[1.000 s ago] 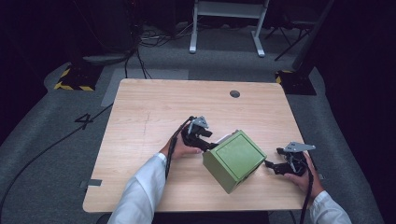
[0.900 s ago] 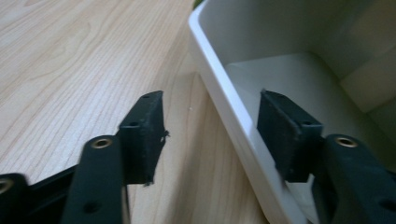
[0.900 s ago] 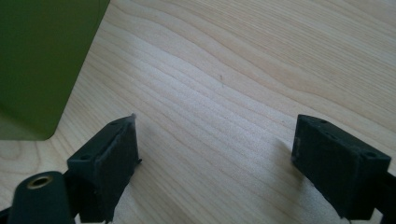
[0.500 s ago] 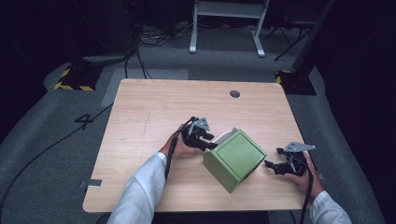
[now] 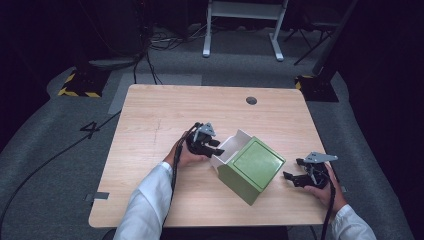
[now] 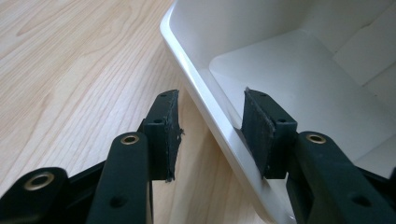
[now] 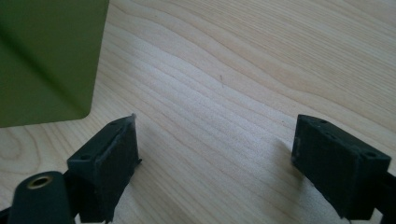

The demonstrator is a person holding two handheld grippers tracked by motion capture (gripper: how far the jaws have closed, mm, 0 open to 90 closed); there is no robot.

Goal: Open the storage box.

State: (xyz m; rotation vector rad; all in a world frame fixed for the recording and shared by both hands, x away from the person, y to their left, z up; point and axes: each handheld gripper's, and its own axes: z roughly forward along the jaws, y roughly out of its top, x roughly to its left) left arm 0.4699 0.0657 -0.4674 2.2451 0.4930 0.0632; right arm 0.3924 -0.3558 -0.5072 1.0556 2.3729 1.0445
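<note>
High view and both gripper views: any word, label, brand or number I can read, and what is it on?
"4": dark numeral marked on the grey floor, left of the table.
Green box: no lettering to be seen on its lid or sides.
White drawer, which the open left gripper straddles at the rim: plain, no label.
Right gripper: no marking to read on it.

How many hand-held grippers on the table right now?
2. The left hand-held gripper is at the white drawer of the green box, jaws straddling the drawer's rim. The right hand-held gripper sits apart, right of the box, jaws open over bare table.
</note>
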